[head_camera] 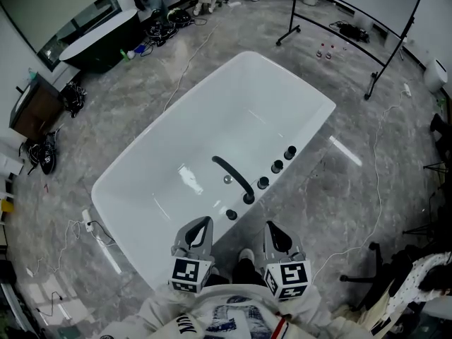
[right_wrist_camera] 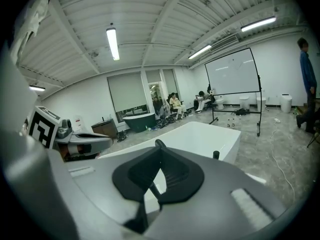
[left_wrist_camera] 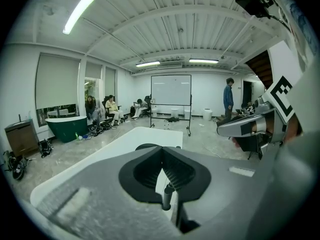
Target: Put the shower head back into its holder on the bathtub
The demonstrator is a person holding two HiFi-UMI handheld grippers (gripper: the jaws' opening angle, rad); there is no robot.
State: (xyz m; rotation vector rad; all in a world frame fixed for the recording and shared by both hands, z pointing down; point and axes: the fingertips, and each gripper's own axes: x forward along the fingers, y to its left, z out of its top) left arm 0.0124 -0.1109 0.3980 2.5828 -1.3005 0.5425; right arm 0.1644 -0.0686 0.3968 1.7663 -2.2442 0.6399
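The white bathtub [head_camera: 141,210] lies slantwise on the grey floor. On its near rim a long black curved shower head [head_camera: 232,176] reaches over the basin from a black base [head_camera: 248,198], with several black knobs [head_camera: 277,167] in a row beside it. My left gripper [head_camera: 203,222] and right gripper [head_camera: 272,226] hang side by side close to my body, above the floor just short of that rim. Both are shut and hold nothing. In the left gripper view the left gripper [left_wrist_camera: 162,149] has its tips together, and so does the right gripper [right_wrist_camera: 160,152] in its own view.
A wheeled whiteboard stand [head_camera: 339,20] stands beyond the tub's far end. A dark green tub [head_camera: 99,44] and a brown cabinet [head_camera: 32,108] are at the far left. Cables [head_camera: 92,228] trail over the floor. A black chair base [head_camera: 367,274] is at my right. People sit at the far end.
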